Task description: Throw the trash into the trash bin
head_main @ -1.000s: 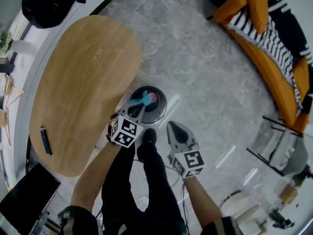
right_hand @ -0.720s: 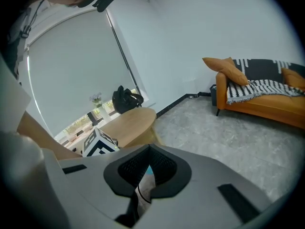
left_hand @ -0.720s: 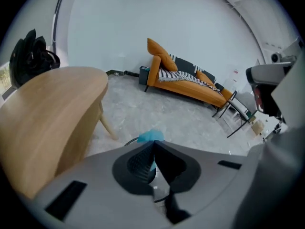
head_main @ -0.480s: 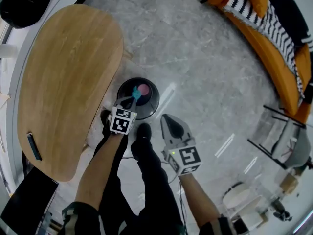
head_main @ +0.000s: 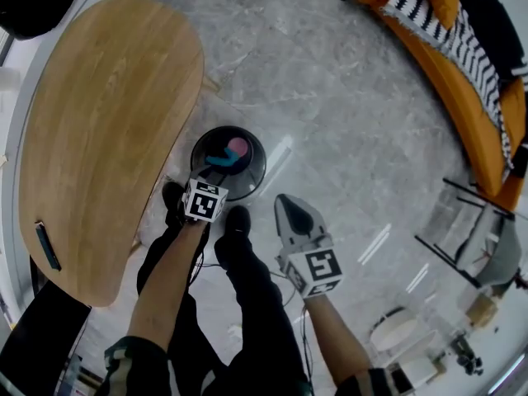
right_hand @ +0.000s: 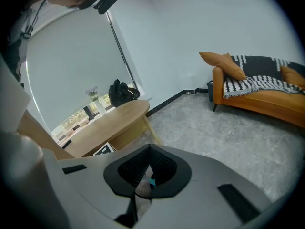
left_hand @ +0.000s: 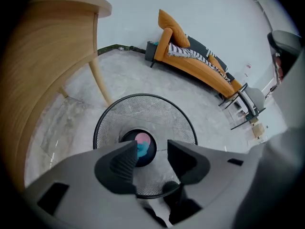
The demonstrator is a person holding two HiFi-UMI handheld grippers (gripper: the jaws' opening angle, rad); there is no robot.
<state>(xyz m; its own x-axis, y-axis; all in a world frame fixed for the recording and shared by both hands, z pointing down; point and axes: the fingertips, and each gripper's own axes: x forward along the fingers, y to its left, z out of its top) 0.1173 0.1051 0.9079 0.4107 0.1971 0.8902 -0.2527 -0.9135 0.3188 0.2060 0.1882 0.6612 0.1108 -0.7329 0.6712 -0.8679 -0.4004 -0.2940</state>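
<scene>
From the head view we looked down on a grey, marbled stone floor (head_main: 346, 97), with a rounded wooden table (head_main: 99, 122) at the left and an orange sofa (head_main: 487, 139) under a striped throw (head_main: 429, 23) at the upper right. A round black wire-mesh bin (head_main: 252, 175) stood just beside the table, and the trash (head_main: 231, 148), a small pink and teal lump, lay at its bottom. In the left gripper view the left gripper (left_hand: 151, 149) hung over the bin; its ribbed jaws had just been opening and stood apart with nothing between them. In the right gripper view the right gripper (right_hand: 149, 149) had its jaws closed together on nothing.
</scene>
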